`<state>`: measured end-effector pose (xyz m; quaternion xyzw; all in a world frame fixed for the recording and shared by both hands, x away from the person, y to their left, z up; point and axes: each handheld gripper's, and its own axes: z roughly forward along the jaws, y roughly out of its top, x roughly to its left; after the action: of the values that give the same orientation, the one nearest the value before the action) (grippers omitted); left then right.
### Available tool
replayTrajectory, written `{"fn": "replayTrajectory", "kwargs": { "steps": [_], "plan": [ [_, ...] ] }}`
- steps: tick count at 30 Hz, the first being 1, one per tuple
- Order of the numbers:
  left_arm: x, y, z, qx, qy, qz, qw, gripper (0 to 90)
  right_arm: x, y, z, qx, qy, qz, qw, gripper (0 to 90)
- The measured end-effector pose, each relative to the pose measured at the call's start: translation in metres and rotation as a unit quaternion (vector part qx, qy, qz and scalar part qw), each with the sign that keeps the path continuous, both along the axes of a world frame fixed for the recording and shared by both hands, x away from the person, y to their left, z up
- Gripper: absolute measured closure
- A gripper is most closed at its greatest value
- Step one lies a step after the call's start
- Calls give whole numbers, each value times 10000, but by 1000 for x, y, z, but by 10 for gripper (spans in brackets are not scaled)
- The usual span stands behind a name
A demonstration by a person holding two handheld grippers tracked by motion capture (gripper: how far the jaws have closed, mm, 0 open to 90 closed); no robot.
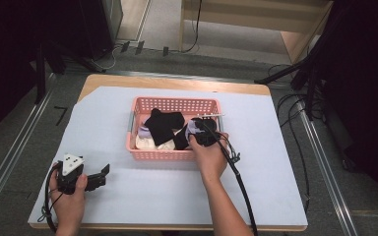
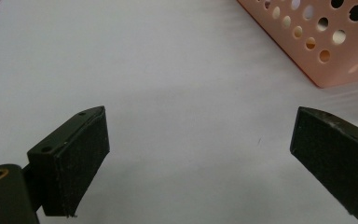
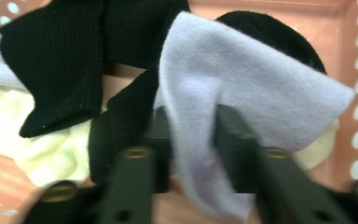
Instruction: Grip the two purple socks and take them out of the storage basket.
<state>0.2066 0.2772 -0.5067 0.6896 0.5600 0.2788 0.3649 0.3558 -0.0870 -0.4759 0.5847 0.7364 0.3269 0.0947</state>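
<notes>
left tool (image 2: 200, 154): jaws wide apart, low | right tool (image 3: 193, 135): jaws clamped, arm extended forward

Overhead, plus two close tong-mounted views.
High up, facing forward over tabletop (image 1: 256, 162); all sharing pink basket (image 1: 158, 154).
</notes>
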Motion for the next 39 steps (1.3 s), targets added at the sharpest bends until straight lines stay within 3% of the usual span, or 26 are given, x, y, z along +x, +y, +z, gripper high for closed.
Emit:
{"fn": "replayTrajectory", "kwargs": {
  "steps": [3,5,12,13,16,18,20,21,22,23,30,35,39],
  "plan": [
    [0,0,0,27,9,-15,10000,56,-4,-1,4,-20,-211,-51,9998,820],
    [0,0,0,17,4,-10,10000,59,-6,-2,6,42,-219,-76,9997,822],
    [0,0,0,19,5,-10,10000,61,-18,-11,20,72,-648,-165,9977,819],
    [0,0,0,23,-1,-10,10000,61,-21,-14,26,232,-929,-137,9953,818],
    [0,0,0,19,-8,-5,10000,61,-24,-17,34,453,-1363,56,9896,818],
    [0,0,0,21,-10,-7,10000,61,-27,-18,40,443,-1566,22,9867,819],
    [0,0,0,28,-8,-10,10000,61,-29,-22,43,658,-1800,115,9814,818],
    [0,0,0,27,-12,-9,10000,61,-30,-24,45,635,-1918,126,9793,819],
    [0,0,0,27,-12,-9,10000,61,-30,-24,45,635,-1918,126,9793,819],
    [-1,0,0,34,-8,-14,10000,61,-33,-28,49,683,-2192,178,9731,818],
    [-1,0,1,52,-14,-20,10000,61,-42,-53,61,612,-2987,-150,9523,817],
    [-1,-1,0,34,-43,-3,10000,61,-44,-78,60,565,-3007,-482,9508,812],
    [-1,-1,0,48,-33,-14,10000,61,-48,-112,46,458,-2800,-890,9548,812]
  ]
}}
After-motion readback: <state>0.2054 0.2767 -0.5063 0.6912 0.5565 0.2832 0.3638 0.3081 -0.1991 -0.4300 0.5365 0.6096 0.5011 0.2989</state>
